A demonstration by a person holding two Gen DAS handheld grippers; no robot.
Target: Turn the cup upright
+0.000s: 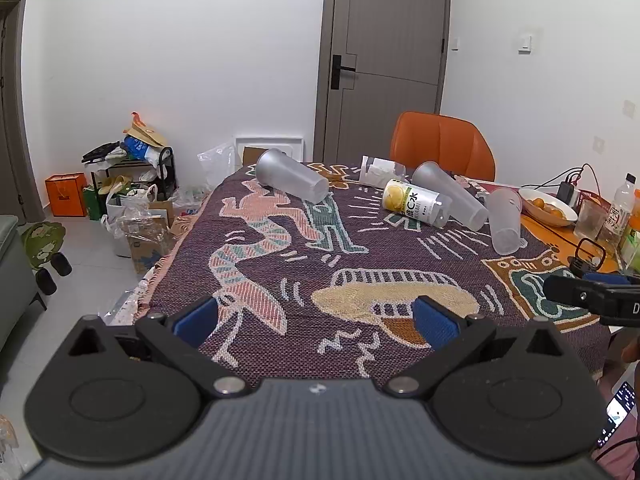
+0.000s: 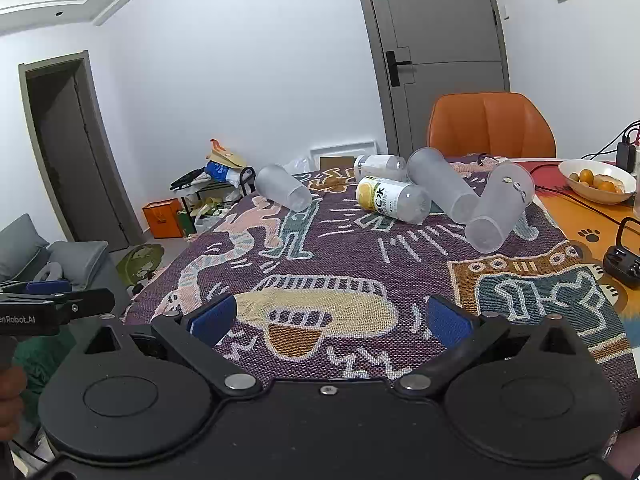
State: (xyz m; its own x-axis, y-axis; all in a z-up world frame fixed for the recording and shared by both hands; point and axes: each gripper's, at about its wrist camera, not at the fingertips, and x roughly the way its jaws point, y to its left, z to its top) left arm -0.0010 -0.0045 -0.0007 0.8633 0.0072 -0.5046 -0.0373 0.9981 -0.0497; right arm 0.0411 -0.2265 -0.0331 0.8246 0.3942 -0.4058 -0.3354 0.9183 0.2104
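Three frosted plastic cups lie on their sides on the patterned cloth. One cup point(image 1: 290, 176) point(image 2: 283, 187) is at the far left. A second cup point(image 1: 450, 196) point(image 2: 442, 185) lies at the far middle. A third cup point(image 1: 506, 220) point(image 2: 500, 206) lies at the right. My left gripper point(image 1: 316, 320) is open and empty above the near cloth. My right gripper point(image 2: 330, 320) is open and empty, also near the front edge. Each gripper shows at the edge of the other's view: the right one in the left wrist view point(image 1: 592, 294), the left one in the right wrist view point(image 2: 56, 300).
A yellow-labelled bottle point(image 1: 416, 202) point(image 2: 390, 198) lies between the cups, a clear bottle point(image 2: 376, 166) behind it. A bowl of oranges point(image 2: 598, 182), cables, a black case point(image 2: 624, 264) and bottles point(image 1: 620, 208) sit at right. An orange chair point(image 2: 492, 124) stands behind the table.
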